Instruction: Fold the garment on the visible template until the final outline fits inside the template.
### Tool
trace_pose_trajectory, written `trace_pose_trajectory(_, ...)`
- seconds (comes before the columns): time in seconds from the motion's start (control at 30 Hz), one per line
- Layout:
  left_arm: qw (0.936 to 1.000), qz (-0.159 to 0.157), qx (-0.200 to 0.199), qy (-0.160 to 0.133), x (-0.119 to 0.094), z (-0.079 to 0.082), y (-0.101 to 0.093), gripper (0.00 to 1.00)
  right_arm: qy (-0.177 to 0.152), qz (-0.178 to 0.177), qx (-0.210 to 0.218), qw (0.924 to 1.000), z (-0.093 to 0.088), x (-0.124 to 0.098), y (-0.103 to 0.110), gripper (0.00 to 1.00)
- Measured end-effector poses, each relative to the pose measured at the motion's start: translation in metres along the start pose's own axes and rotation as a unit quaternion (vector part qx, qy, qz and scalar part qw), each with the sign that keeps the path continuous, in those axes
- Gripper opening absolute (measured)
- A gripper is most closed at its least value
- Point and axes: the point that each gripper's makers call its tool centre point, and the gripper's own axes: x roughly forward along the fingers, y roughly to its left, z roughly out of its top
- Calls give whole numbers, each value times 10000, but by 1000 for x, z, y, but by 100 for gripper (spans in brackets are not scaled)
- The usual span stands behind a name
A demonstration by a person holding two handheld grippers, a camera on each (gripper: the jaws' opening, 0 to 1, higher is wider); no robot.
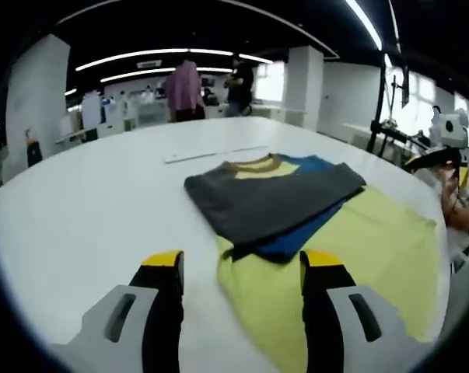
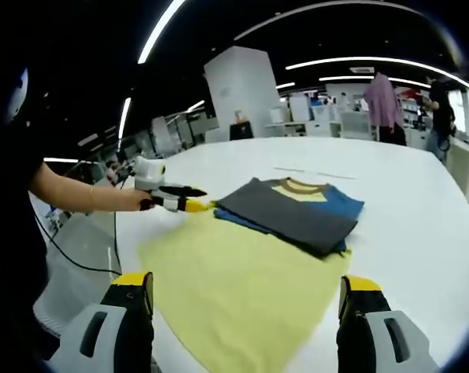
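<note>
White round table (image 1: 78, 210) in an open-plan hall with ceiling strip lights, white pillars and benches of equipment behind; two people (image 1: 211, 87) stand at the far side, seen in both views.

Left gripper view: the left gripper (image 1: 242, 268) rises from the bottom edge, its yellow-tipped black jaws spread apart and holding nothing. One jaw stands over bare tabletop, the other over the near edge of a pale yellow template sheet (image 1: 358, 256) that lies flat on the table. On the far part of the sheet lies the garment (image 1: 273, 198), a folded shirt with a dark grey panel uppermost, a blue layer showing beneath along its near and far edges, and a yellow collar with a brown neckband at the far end. The grey panel's left part extends past the sheet's edge onto the white table. A thin white strip (image 1: 215, 153) lies on the table beyond the garment.

Right gripper view: the right gripper (image 2: 246, 295) rises from the bottom edge, jaws spread wide and gripping nothing, with the template sheet (image 2: 242, 287) between and ahead of them. The folded garment (image 2: 292, 210) rests at the sheet's far side. At the left, a person's hand (image 2: 137, 200) holds the other gripper, whose yellow tips lie at the sheet's far left corner, just beside the garment's blue edge; whether they pinch the cloth cannot be told from this angle.
</note>
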Motion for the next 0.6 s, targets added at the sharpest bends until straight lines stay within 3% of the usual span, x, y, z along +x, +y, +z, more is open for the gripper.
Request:
trace_pose_trajectory(0.23, 9989, -434, 166, -46, -19, 4, -21, 75, 370, 251, -296, 9986, -10, -1, 7, 99)
trace_pose_trajectory(0.6, 9943, -1014, 318, 13, -54, -8, -59, 82, 861, 499, -600, 9932, -29, -6, 16, 98)
